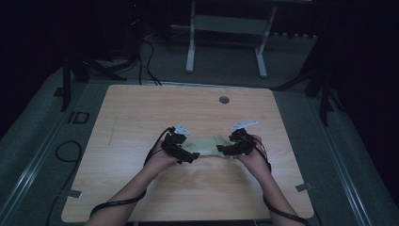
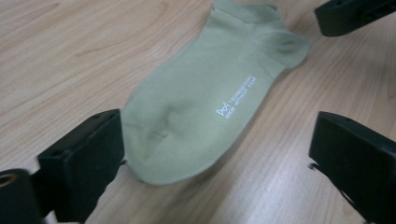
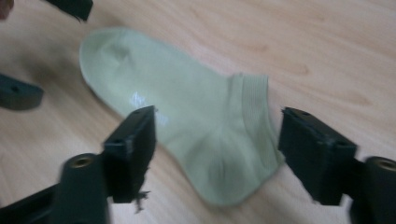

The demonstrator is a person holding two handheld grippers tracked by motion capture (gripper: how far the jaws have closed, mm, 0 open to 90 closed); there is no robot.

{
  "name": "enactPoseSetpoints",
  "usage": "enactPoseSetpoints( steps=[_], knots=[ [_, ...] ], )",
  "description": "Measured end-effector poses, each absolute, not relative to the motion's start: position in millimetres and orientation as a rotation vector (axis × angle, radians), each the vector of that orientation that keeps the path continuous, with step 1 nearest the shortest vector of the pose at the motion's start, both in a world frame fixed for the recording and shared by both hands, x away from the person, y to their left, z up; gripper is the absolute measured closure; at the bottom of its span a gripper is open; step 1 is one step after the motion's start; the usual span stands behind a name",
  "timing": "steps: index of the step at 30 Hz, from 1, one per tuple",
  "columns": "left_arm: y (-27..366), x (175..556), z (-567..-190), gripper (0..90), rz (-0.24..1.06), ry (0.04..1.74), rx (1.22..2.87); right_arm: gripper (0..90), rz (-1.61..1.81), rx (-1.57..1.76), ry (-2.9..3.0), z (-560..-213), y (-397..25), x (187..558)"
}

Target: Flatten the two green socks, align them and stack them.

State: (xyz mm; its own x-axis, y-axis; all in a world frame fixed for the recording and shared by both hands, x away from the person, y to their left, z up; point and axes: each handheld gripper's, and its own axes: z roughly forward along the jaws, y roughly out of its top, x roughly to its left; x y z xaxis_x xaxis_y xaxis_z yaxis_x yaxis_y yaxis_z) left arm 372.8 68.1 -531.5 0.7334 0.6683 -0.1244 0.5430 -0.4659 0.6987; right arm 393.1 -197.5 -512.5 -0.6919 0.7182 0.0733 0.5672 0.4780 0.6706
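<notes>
A pale green ankle sock (image 1: 207, 144) lies flat on the wooden table (image 1: 141, 113), between my two grippers. Its toe end (image 2: 159, 154) points at my left gripper (image 2: 215, 156), which stands open just above it, jaws wide apart. White lettering (image 2: 238, 97) runs along the sole. The cuff and heel end (image 3: 243, 140) lies between the jaws of my right gripper (image 3: 217, 154), also open and empty. In the high view the left gripper (image 1: 186, 153) and right gripper (image 1: 225, 149) face each other over the sock's two ends.
A round grommet hole (image 1: 224, 100) sits near the table's far edge. Beyond the table stand white desk legs (image 1: 190, 47) and black cables (image 1: 146, 61) on the grey floor. A stand leg (image 1: 66, 84) is at the far left.
</notes>
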Motion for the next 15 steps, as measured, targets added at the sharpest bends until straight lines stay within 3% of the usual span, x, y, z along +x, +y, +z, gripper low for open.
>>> enactPoseSetpoints(
  steps=[2,15],
  knots=[
    [70.4,369.5,-531.8,1.5,0.231,0.907,2.178,14.5,1.017,1.096,2.521,-514.3,-201.5,391.2],
    [104.4,350.6,-537.7,1.2,0.314,0.950,2.095,13.8,0.987,1.106,2.487,-529.5,-230.5,378.4]
  ],
)
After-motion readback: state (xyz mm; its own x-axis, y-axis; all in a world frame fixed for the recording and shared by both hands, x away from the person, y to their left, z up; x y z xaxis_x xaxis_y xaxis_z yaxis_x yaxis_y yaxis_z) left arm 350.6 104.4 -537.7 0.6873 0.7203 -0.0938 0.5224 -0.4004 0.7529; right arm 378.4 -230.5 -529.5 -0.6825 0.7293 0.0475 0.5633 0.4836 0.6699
